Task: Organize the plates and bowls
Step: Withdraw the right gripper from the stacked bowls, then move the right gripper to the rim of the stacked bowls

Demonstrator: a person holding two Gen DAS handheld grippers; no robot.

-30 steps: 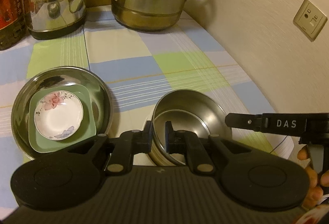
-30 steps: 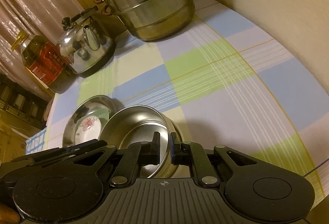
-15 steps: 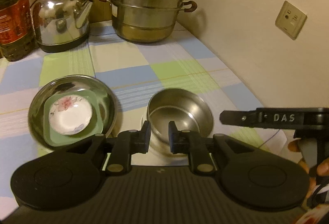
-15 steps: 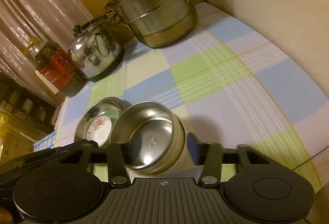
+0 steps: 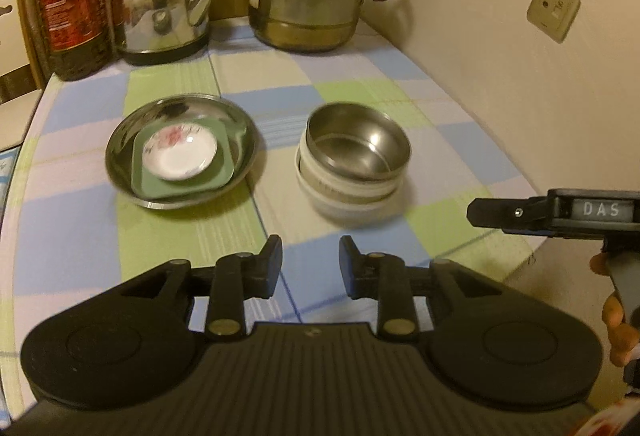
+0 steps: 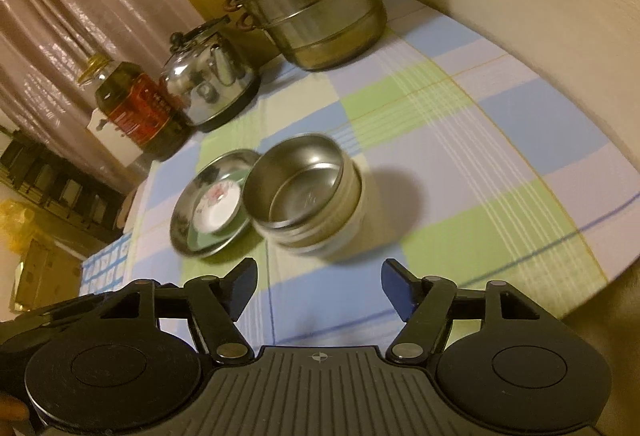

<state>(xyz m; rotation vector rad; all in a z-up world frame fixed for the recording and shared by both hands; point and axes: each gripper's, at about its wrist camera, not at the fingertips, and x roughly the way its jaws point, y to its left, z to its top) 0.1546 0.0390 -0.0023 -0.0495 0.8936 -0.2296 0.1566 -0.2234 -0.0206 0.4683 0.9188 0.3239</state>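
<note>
The left gripper (image 5: 310, 263) and right gripper (image 6: 319, 287) have just been opening, nothing between their jaws. Ahead, the steel bowl (image 5: 358, 146) sits nested in a white bowl (image 5: 344, 202), blurred, beside the steel plate (image 5: 120, 152) holding a green dish (image 5: 224, 172) and flowered saucer (image 5: 180, 154).
</note>
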